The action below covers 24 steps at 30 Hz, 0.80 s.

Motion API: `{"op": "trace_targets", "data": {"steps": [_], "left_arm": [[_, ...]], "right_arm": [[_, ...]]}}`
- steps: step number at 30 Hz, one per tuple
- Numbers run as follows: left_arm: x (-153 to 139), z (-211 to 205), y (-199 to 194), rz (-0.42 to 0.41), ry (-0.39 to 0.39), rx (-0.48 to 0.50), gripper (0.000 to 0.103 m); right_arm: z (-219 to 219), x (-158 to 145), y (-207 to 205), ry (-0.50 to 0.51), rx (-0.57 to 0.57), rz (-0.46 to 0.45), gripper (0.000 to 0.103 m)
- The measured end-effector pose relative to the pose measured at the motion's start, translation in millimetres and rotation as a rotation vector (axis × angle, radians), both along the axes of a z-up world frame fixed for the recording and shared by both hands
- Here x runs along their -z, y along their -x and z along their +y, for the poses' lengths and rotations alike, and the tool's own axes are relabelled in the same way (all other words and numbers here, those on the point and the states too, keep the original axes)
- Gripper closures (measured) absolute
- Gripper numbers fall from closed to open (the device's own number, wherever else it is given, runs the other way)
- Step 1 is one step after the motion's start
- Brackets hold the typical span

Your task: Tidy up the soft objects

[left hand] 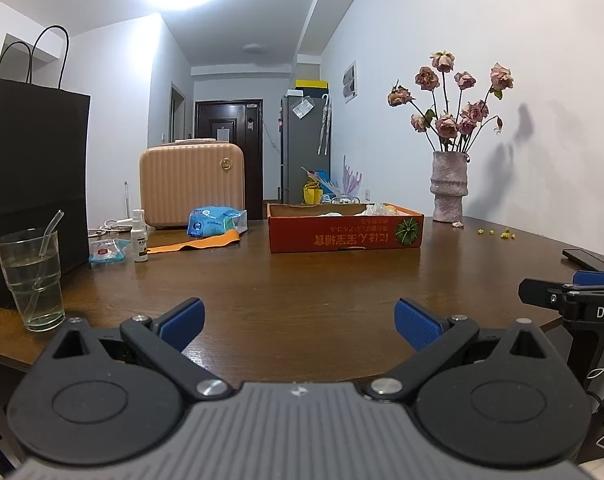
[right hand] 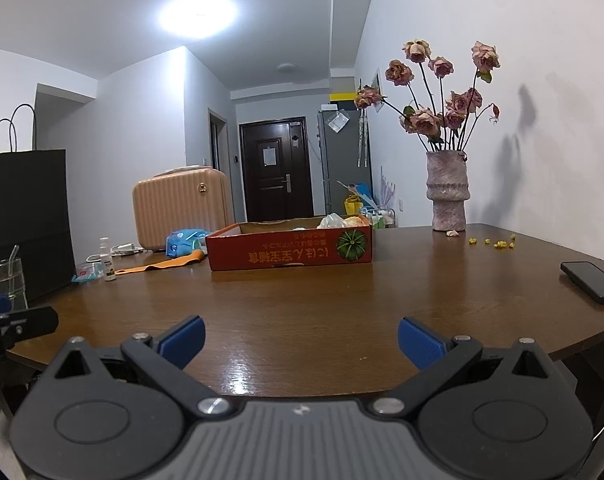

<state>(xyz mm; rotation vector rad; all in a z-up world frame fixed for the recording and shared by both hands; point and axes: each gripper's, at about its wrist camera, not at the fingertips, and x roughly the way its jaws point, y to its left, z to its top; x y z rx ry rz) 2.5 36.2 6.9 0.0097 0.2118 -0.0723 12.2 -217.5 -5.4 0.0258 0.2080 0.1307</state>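
A white-walled room with a dark door [right hand: 275,170] at the far end lies behind a brown wooden bench [left hand: 302,280]. Along the left of the frame stands a black bag [left hand: 29,184], with a glass [left hand: 31,278] and straw in front of it. Next come a small packet [left hand: 105,250] and a spray bottle [left hand: 139,237], then an orange strip [left hand: 197,243] lying flat beside a blue soft pack [left hand: 213,222], both in front of a peach case [left hand: 191,184]. At centre sits a red box [left hand: 344,234] holding pale, crumpled soft items; what they are I cannot tell. To the right a vase [left hand: 449,186] of dried roses stands by the wall.

The left claw [left hand: 299,322], at the lower middle of its view, is spread wide, blue pads well apart, holding and touching nothing above the bare bench. The right claw [right hand: 299,340] is released just as wide and is likewise empty.

The left wrist view catches the right claw's side at its right edge, plus a fingertip below it. The right wrist view shows the whole phone [right hand: 592,280] at its right edge, yellow crumbs [right hand: 498,243] clearly, and the left claw's tip at the left edge.
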Motion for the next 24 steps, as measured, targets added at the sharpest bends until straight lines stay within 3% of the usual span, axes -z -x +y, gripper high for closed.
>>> {"op": "trace_targets", "data": {"steps": [24], "left_arm": [[-1.9, -1.2, 0.6, -0.013, 0.001, -0.006, 0.0]], "right_arm": [[-2.4, -0.4, -2.0, -0.009, 0.009, 0.004, 0.0]]}}
